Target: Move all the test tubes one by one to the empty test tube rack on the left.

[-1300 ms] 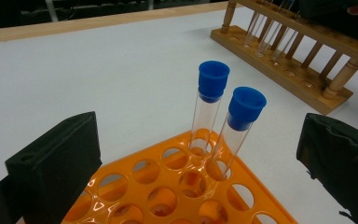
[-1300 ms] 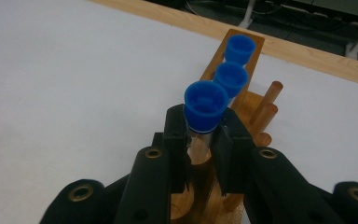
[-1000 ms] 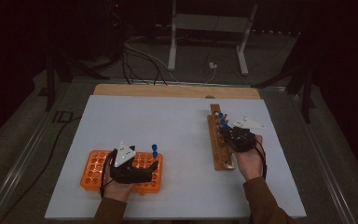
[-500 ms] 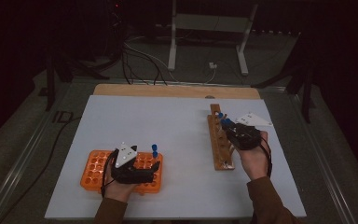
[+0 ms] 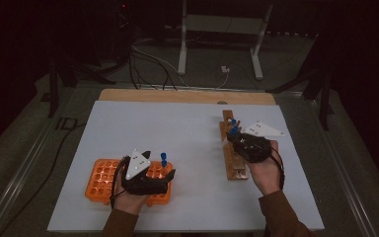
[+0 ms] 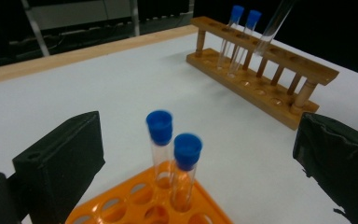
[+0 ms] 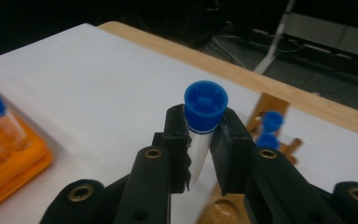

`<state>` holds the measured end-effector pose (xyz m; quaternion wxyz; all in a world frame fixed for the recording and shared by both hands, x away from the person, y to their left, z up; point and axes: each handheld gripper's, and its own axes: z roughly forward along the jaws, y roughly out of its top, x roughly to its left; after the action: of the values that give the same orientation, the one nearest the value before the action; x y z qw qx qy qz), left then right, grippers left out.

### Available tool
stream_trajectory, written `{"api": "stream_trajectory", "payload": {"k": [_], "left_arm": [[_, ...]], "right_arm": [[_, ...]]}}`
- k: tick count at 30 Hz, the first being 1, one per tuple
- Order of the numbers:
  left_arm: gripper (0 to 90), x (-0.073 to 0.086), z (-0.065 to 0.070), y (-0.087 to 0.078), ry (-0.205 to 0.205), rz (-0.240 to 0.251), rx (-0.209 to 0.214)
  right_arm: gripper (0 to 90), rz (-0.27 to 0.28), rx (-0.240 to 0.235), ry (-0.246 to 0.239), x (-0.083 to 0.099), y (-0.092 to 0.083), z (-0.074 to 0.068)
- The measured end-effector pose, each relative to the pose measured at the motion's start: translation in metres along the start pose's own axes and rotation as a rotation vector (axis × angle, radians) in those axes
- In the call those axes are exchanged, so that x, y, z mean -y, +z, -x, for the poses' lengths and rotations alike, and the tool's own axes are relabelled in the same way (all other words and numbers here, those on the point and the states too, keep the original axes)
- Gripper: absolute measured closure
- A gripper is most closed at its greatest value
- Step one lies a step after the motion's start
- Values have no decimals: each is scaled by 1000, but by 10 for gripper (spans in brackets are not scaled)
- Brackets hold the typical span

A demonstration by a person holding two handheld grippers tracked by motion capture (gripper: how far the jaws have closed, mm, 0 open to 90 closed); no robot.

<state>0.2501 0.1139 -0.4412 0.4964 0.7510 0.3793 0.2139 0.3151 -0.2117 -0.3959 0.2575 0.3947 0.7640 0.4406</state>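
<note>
Your right gripper (image 7: 204, 140) has lifted the blue-capped tube (image 7: 204, 116) above the wooden rack (image 5: 233, 153).
Its jaws clamp that tube; your left gripper (image 6: 200, 154) rests open around two tubes in the orange rack (image 5: 103, 178).

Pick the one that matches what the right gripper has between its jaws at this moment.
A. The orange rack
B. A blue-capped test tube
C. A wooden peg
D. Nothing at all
B: in the right gripper view the right gripper has its black jaws closed on a clear test tube just below its blue cap, above the wooden rack.
</note>
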Motion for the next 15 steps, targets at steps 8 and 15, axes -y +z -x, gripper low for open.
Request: {"api": "stream_trajectory", "payload": {"k": [8,15], "left_arm": [[42,-5,9,12,16,-5,14],[71,-13,21,17,53,16,9]], "right_arm": [[774,-29,-70,-25,2,7,-18],[774,-34,-124,-23,0,5,-28]]}}
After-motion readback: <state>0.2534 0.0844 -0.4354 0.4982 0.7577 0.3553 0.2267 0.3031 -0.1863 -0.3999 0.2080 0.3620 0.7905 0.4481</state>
